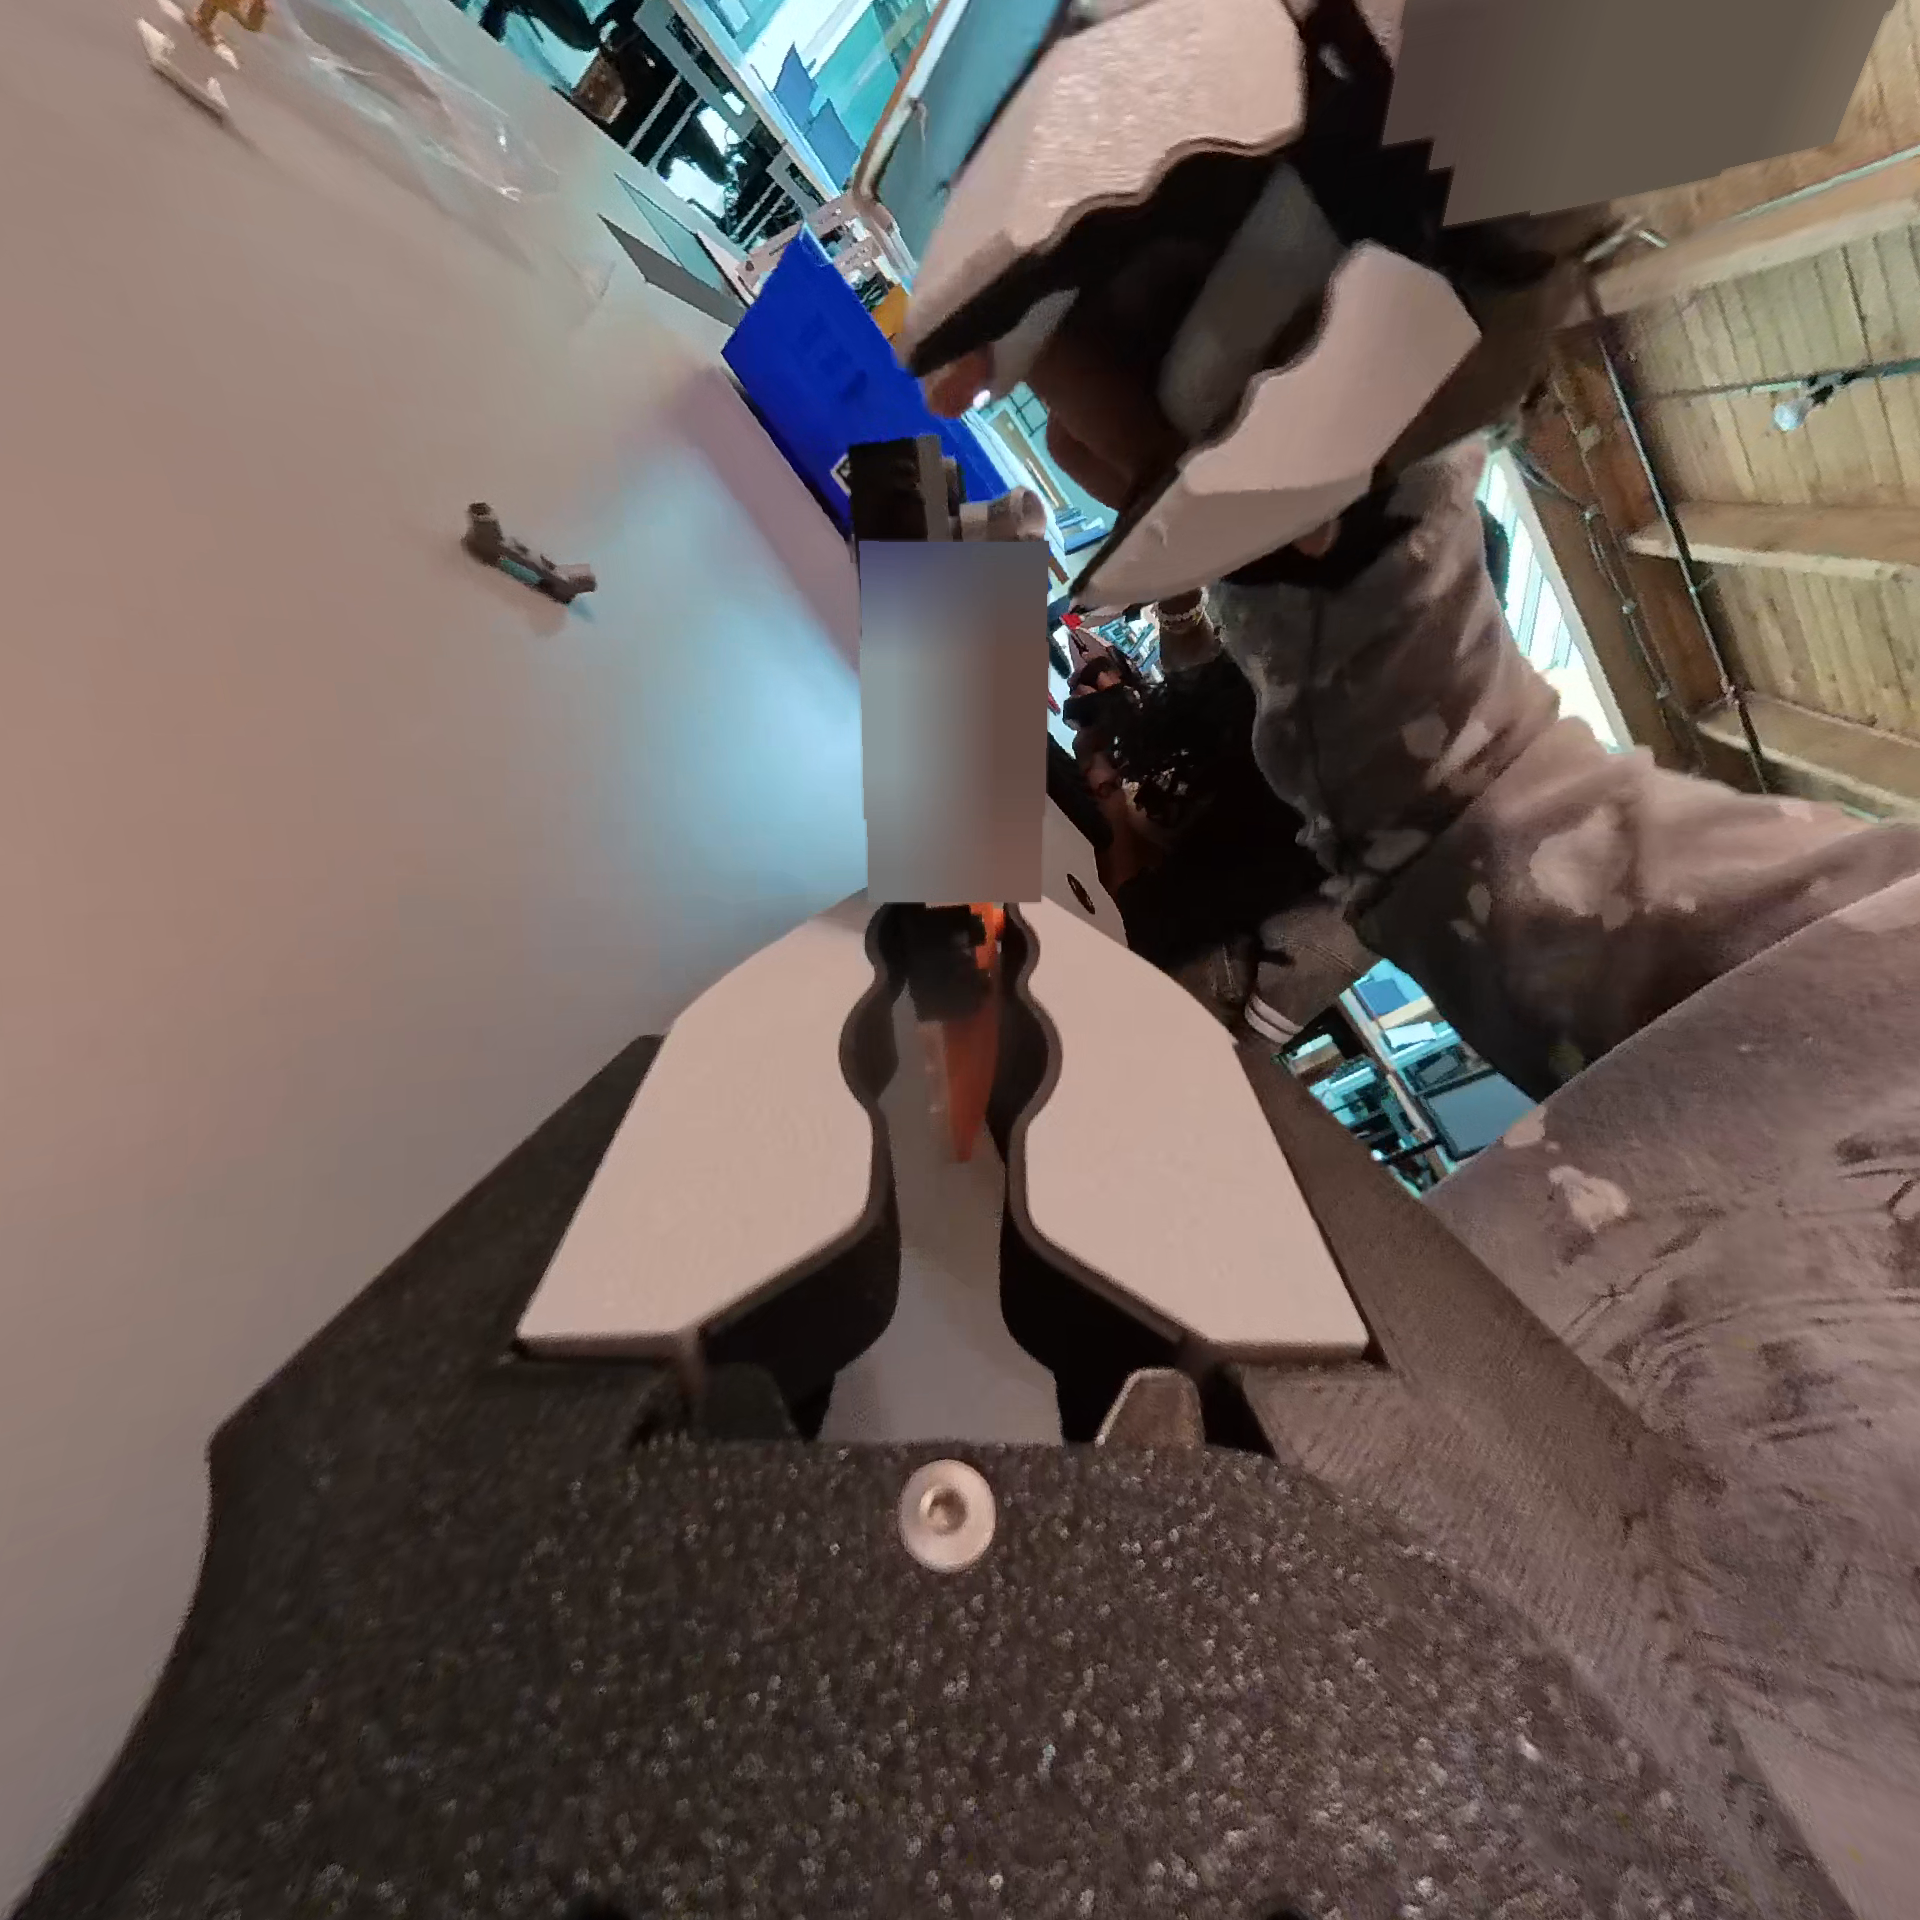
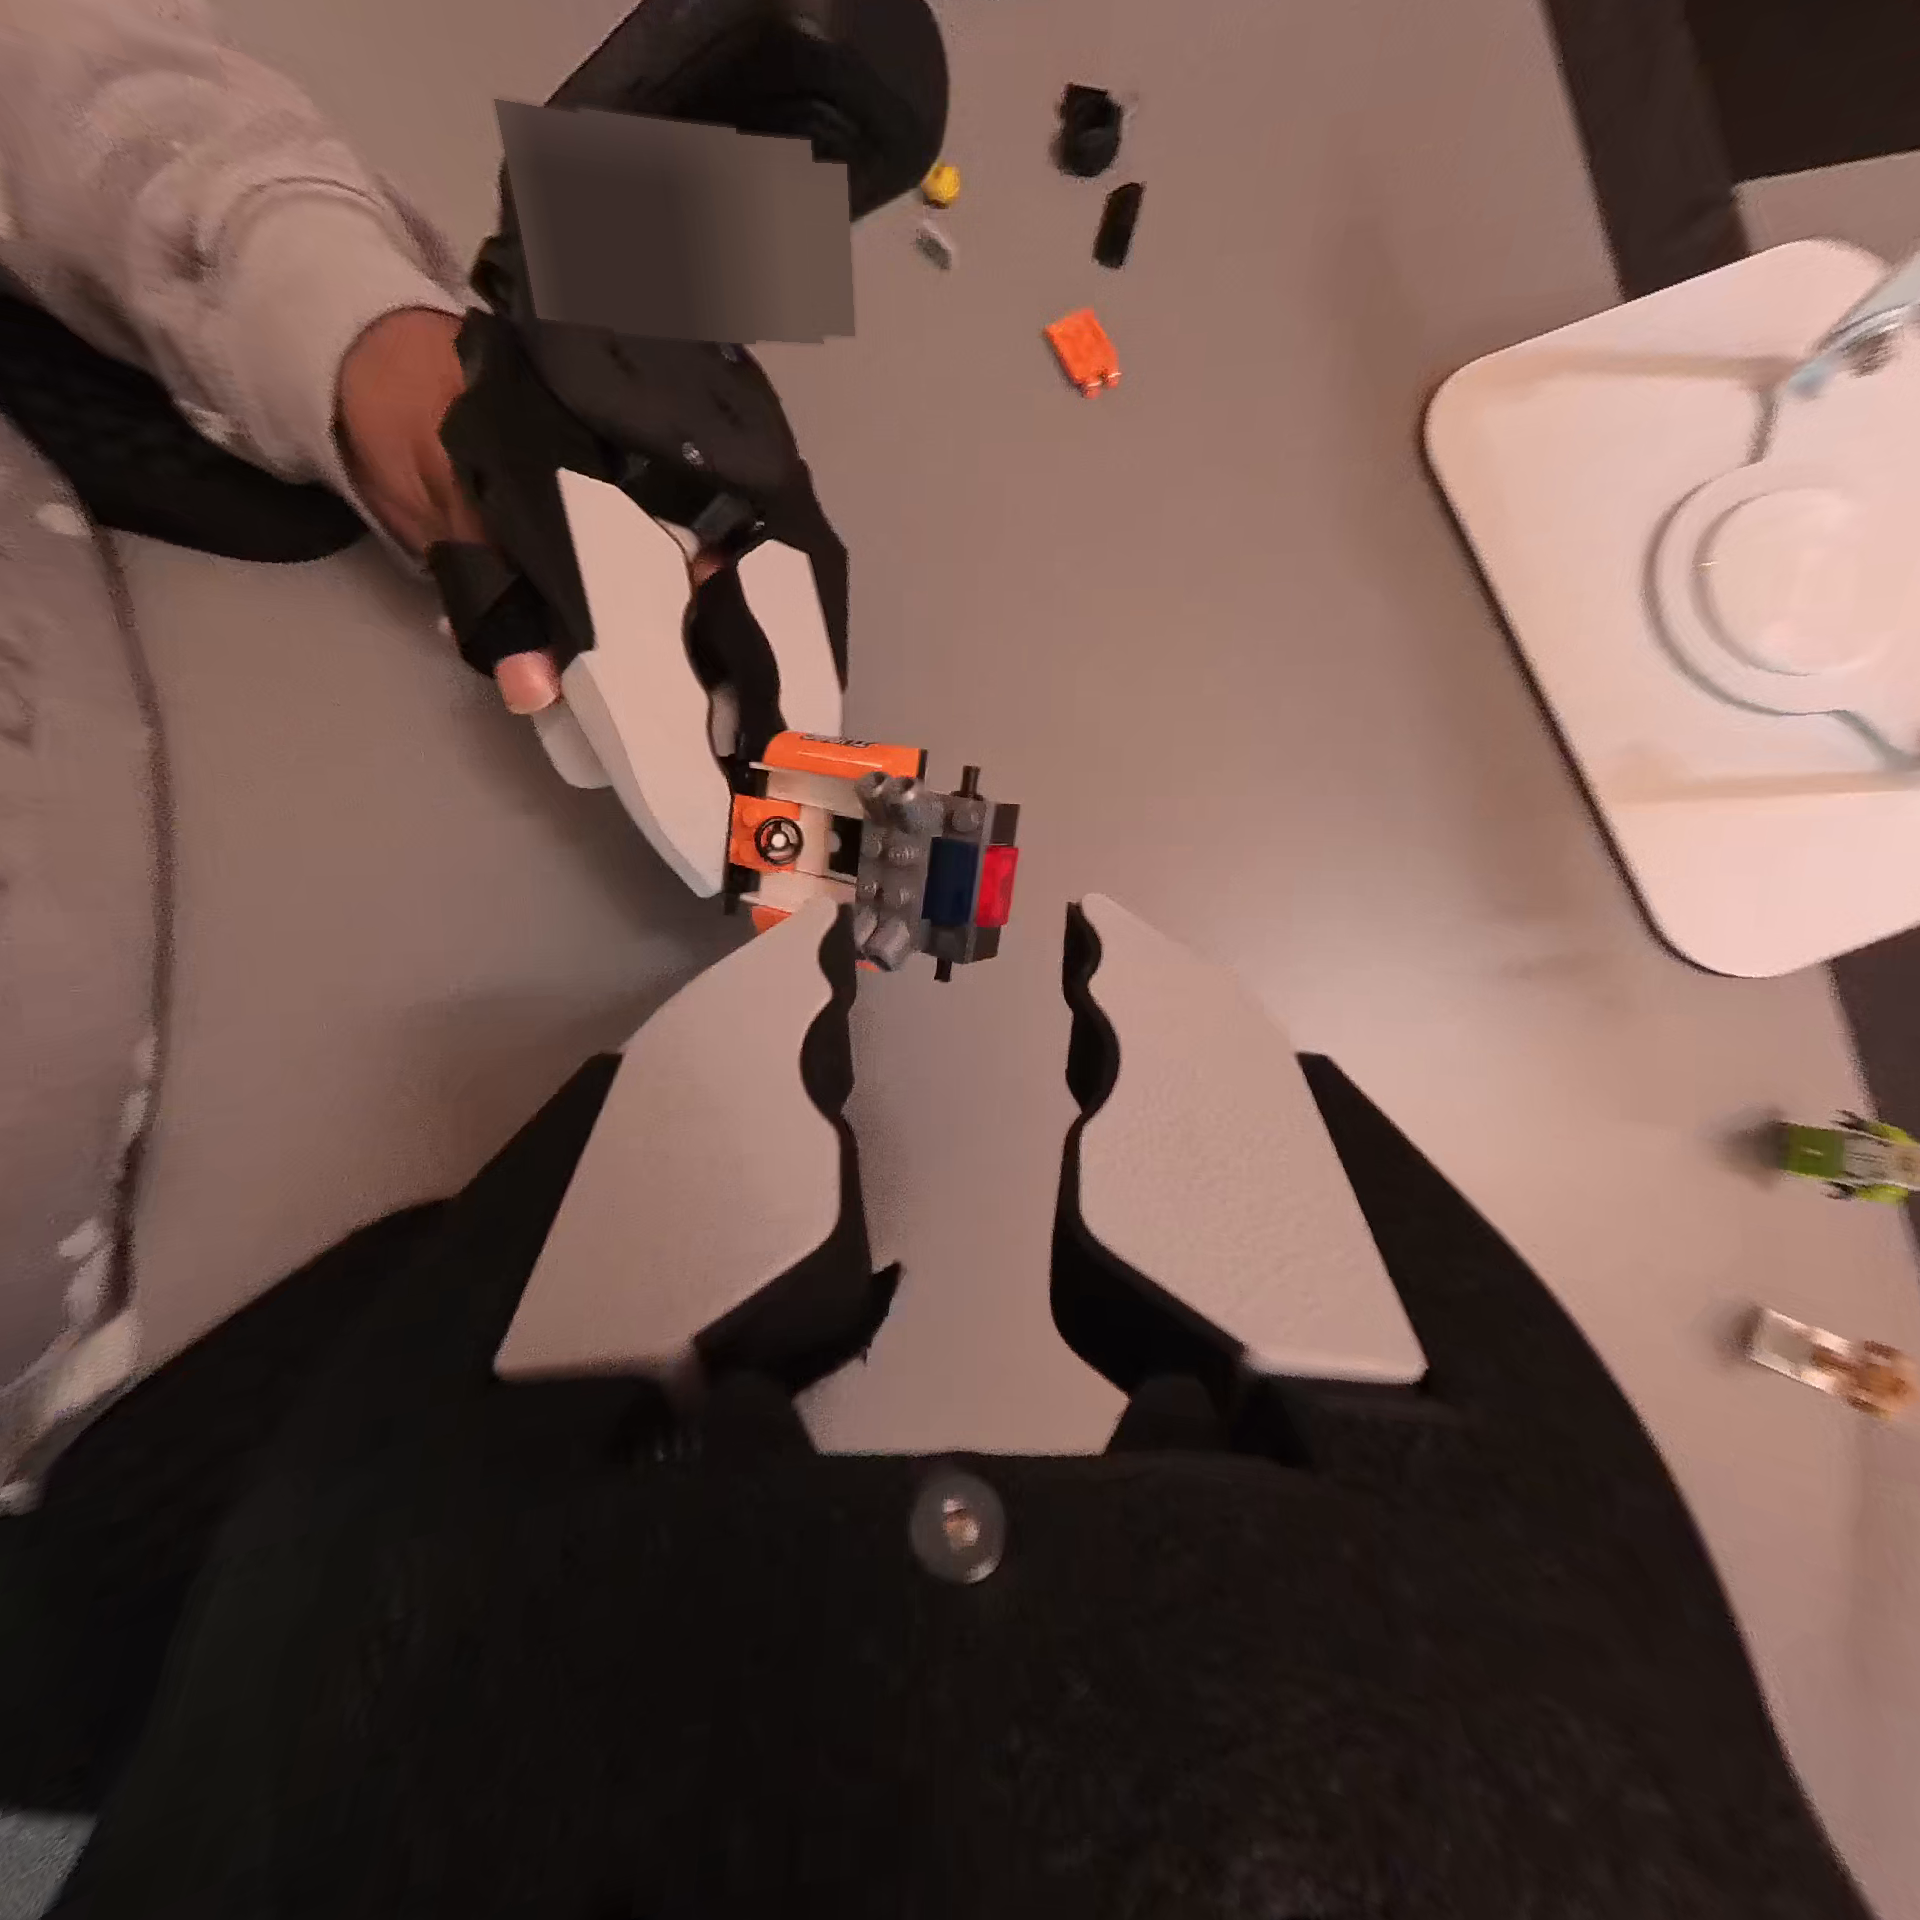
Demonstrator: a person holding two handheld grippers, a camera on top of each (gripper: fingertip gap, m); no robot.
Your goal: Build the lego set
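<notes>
**Lego model held in the left gripper, right gripper open beside it**

The lego model (image 2: 873,847), a small orange, white and grey build with a blue and a red block at one end and a steering wheel on its orange part, is held up above the desk (image 2: 1195,644). The left gripper (image 2: 727,769) has its white fingers (image 2: 634,748) closed on the orange end of the model, so the grey end sticks out free. In the left wrist view the same gripper (image 1: 951,935) shows its fingers nearly together, with the orange piece (image 1: 966,1049) pinched in the narrow gap between them. A hand (image 2: 416,457) in a fingerless black glove grips the left tool.

The right gripper (image 2: 951,914) sits just beside the model's grey end. Its fingers are spread wide with nothing between them; the tip of one finger lies at the model's lower edge, though contact cannot be made out. In the left wrist view it (image 1: 1039,478) appears above the model, also spread apart.

Beyond the model on the desk lie a loose orange brick (image 2: 1084,351), a small yellow piece (image 2: 941,183), a small grey piece (image 2: 933,245) and two black pieces (image 2: 1117,223). To the right of the model stands a white tray (image 2: 1538,582) carrying a clear plastic item (image 2: 1787,592). Nearer the camera than the tray lie a green piece (image 2: 1839,1155) and a white and tan piece (image 2: 1829,1361). In the left wrist view a small grey part (image 1: 525,561) lies alone on the desk, left of the model.
</notes>
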